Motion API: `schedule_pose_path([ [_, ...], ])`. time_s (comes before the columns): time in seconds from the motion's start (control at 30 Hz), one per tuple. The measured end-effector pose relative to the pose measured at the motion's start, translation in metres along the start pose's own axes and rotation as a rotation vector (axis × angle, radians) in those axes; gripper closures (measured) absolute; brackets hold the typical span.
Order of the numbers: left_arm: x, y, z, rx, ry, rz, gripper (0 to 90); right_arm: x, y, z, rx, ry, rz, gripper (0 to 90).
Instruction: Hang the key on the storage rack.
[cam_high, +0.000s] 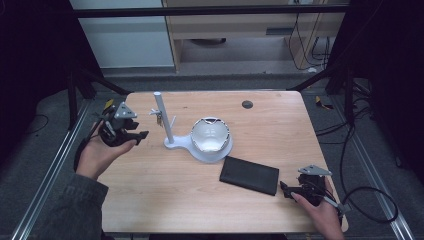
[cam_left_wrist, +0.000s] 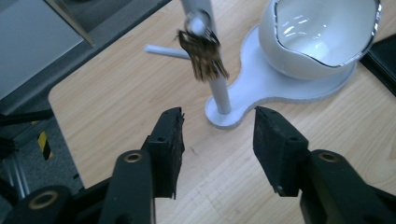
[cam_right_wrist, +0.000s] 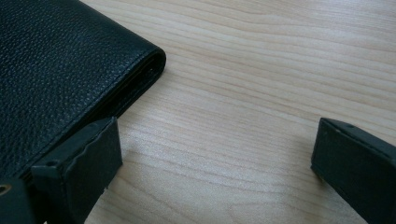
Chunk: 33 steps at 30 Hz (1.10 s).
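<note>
A white stand (cam_high: 164, 120) rises from a flat white base (cam_left_wrist: 261, 88) at the table's middle. A bunch of brass keys (cam_left_wrist: 203, 56) hangs from one of its pegs (cam_high: 158, 117). A white bowl (cam_high: 211, 134) with a shiny rim sits on the base (cam_left_wrist: 322, 37). My left gripper (cam_high: 137, 135) is held left of the stand, open (cam_left_wrist: 217, 135), with nothing between its jaws. A black leather wallet (cam_high: 249, 175) lies flat in front of the bowl. My right gripper (cam_high: 287, 189) rests low by the wallet's right end, open (cam_right_wrist: 215, 154), one jaw beside the wallet (cam_right_wrist: 56, 70).
A small black round cap (cam_high: 247, 104) sits in the wooden table top (cam_high: 280, 130) near the far edge. Metal rails run along both sides of the table, and cables (cam_high: 370, 200) lie on the floor at the right.
</note>
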<state>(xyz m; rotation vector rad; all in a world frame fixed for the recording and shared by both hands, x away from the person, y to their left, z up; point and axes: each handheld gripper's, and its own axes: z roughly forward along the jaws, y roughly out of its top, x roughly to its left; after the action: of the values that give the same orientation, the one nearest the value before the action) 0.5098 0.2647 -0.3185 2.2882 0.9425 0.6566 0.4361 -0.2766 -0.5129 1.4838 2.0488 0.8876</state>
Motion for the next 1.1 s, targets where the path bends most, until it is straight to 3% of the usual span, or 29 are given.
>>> schedule_pose_path([
  [0.2, -0.032, -0.026, 0.012, -0.024, -0.018, 0.032, 36.0, 0.000, 0.000, 0.000, -0.002, -0.005, -0.007, 1.8],
  [0.33, -0.056, -0.032, 0.024, -0.033, -0.057, 0.036, 27.7, 0.000, 0.000, 0.000, 0.000, 0.001, 0.002, 1.9],
  [0.37, -0.056, -0.032, 0.024, -0.033, -0.057, 0.036, 25.5, 0.000, 0.000, 0.000, 0.000, 0.001, 0.002, 1.9],
  [0.4, -0.069, -0.033, 0.032, -0.053, -0.079, 0.040, 22.8, -0.001, 0.000, 0.000, -0.003, -0.001, 0.001, 2.8],
  [0.5, -0.081, -0.033, 0.042, -0.080, -0.111, 0.045, 16.8, -0.002, 0.000, -0.002, -0.008, 0.004, 0.004, 5.9],
  [0.53, -0.095, -0.033, 0.053, -0.111, -0.159, 0.045, 16.2, -0.001, 0.001, -0.004, -0.019, 0.008, 0.015, 5.4],
  [0.63, -0.106, -0.032, 0.064, -0.111, -0.187, 0.067, 15.5, -0.002, 0.003, -0.010, -0.057, -0.005, 0.013, 5.5],
  [0.73, -0.133, -0.024, 0.086, -0.141, -0.254, 0.083, 16.5, -0.001, 0.004, -0.015, -0.088, 0.000, -0.014, 4.4],
  [0.77, -0.133, -0.024, 0.086, -0.141, -0.254, 0.083, 17.2, -0.001, 0.004, -0.015, -0.088, 0.000, -0.014, 4.4],
  [0.87, -0.154, -0.015, 0.098, -0.168, -0.296, 0.095, 19.5, 0.002, 0.005, -0.021, -0.125, -0.006, -0.031, 6.9],
  [0.9, -0.165, -0.010, 0.106, -0.165, -0.322, 0.103, 19.5, 0.003, 0.006, -0.023, -0.132, -0.006, -0.028, 8.3],
  [0.93, -0.165, -0.010, 0.106, -0.165, -0.322, 0.103, 19.6, 0.003, 0.006, -0.023, -0.132, -0.006, -0.028, 8.3],
  [1.0, -0.180, -0.007, 0.117, -0.148, -0.342, 0.125, 20.7, 0.004, 0.008, -0.029, -0.175, -0.020, -0.029, 11.8],
  [1.1, -0.190, -0.008, 0.123, -0.145, -0.363, 0.122, 22.1, 0.006, 0.009, -0.035, -0.209, -0.025, -0.029, 16.4],
])
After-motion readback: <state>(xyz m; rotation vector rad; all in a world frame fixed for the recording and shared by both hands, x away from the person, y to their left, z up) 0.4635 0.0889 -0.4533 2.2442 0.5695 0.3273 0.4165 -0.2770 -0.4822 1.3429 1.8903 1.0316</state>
